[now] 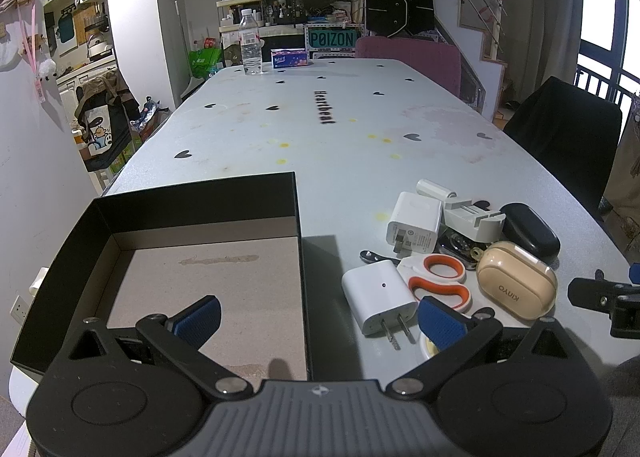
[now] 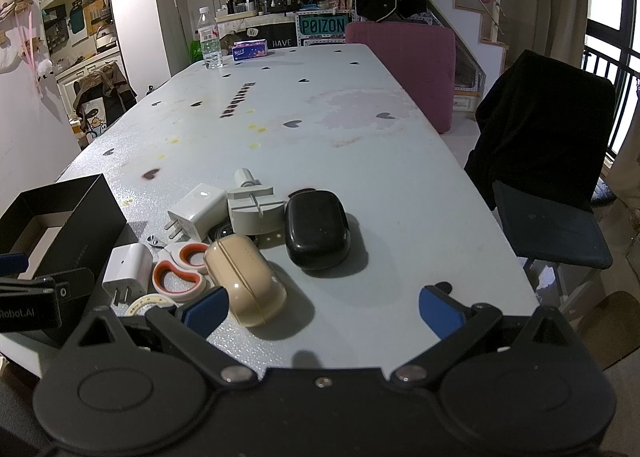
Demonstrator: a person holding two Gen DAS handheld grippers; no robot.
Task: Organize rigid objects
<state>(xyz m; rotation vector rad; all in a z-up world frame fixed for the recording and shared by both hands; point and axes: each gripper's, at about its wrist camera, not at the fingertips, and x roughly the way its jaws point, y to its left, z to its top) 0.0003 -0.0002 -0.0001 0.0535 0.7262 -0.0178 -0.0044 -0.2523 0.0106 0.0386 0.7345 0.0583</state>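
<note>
An open black box (image 1: pixel 200 197) with a bare cardboard floor stands at the table's near left; it also shows as the box (image 2: pixel 72 217). Right of it lies a cluster: two white chargers (image 1: pixel 378 295) (image 1: pixel 414 225), orange-handled scissors (image 1: pixel 440 277), a beige earbud case (image 1: pixel 516 285), a black case (image 1: pixel 528 229), a white tool block (image 1: pixel 474 219). My left gripper (image 1: pixel 320 321) is open, straddling the box's right wall. My right gripper (image 2: pixel 322 311) is open and holds nothing, its left finger beside the beige case (image 2: pixel 248 281), with the black case (image 2: pixel 316 229) beyond.
A water bottle (image 1: pixel 251 43) and a tissue box (image 1: pixel 289 58) stand at the table's far end. A pink chair (image 2: pixel 404 65) and a dark draped chair (image 2: pixel 548 129) stand along the right side. A tape roll (image 2: pixel 148 305) lies near the table's front edge.
</note>
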